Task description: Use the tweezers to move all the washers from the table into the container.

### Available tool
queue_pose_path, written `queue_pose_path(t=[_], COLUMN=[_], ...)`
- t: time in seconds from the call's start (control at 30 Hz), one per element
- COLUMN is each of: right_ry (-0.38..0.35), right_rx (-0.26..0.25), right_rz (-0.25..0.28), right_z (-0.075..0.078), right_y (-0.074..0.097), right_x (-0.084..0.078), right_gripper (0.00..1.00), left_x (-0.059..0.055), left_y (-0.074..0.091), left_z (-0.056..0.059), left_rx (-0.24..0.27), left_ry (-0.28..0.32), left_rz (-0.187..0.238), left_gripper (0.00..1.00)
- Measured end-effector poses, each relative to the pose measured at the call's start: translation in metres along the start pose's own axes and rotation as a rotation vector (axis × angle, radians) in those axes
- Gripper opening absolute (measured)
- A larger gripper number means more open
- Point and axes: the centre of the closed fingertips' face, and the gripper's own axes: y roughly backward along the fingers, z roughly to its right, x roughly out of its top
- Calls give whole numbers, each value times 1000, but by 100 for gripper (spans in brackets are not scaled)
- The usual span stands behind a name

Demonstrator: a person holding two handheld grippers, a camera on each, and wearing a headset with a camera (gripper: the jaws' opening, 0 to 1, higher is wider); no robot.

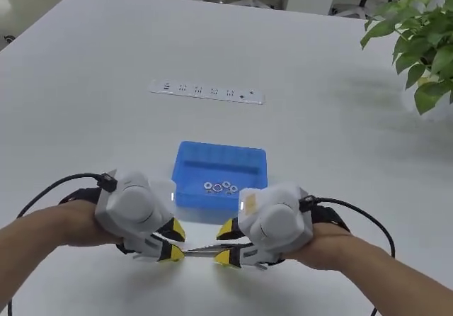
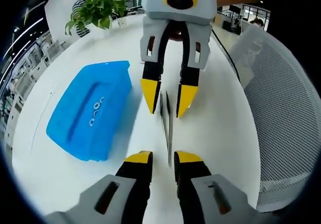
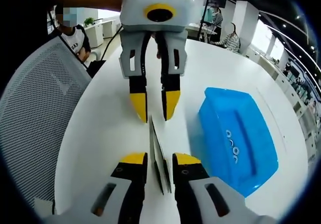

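Note:
The thin metal tweezers [image 1: 200, 250] lie level between my two grippers, which face each other low over the white table near its front edge. My right gripper [image 3: 160, 159] is shut on the wide rear end of the tweezers [image 3: 159, 158]. My left gripper [image 2: 163, 158] stands slightly open, with the pointed end of the tweezers [image 2: 167, 123] reaching into the gap between its jaws without being pinched. Just beyond them stands the blue container [image 1: 185, 161], and several washers [image 1: 220, 187] lie in a row on its floor. The left gripper [image 1: 173, 241] and right gripper [image 1: 226, 242] are a short gap apart.
A white power strip [image 1: 205, 91] lies flat further back on the table. A potted plant [image 1: 425, 40] stands at the far right edge. A grey mesh chair back [image 2: 281, 108] is close behind the table's near edge. Other people sit at desks beyond.

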Motion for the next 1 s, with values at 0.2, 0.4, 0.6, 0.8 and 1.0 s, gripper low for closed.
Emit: queue_pose_path(t=[0.2,0.4,0.6,0.8,1.0], right_ry=[-60,-157,-235,-279,-320], right_rx=[-72,-158,-258,-340,-413], right_rz=[38,96,158,197,234], right_z=[8,18,27,29,27], right_y=[19,43,71,98,122], right_x=[3,3,1,-3,-10], right_gripper=[28,36,46,54,62], left_x=[2,8,19,33,42], left_y=[13,28,48,77,96], left_z=[-4,-3,-7,-5,-2], left_rx=[48,96,174,271,330], left_ry=[67,150,234,283,310], left_rz=[62,146,266,353,396], left_gripper=[27,35,47,59,68])
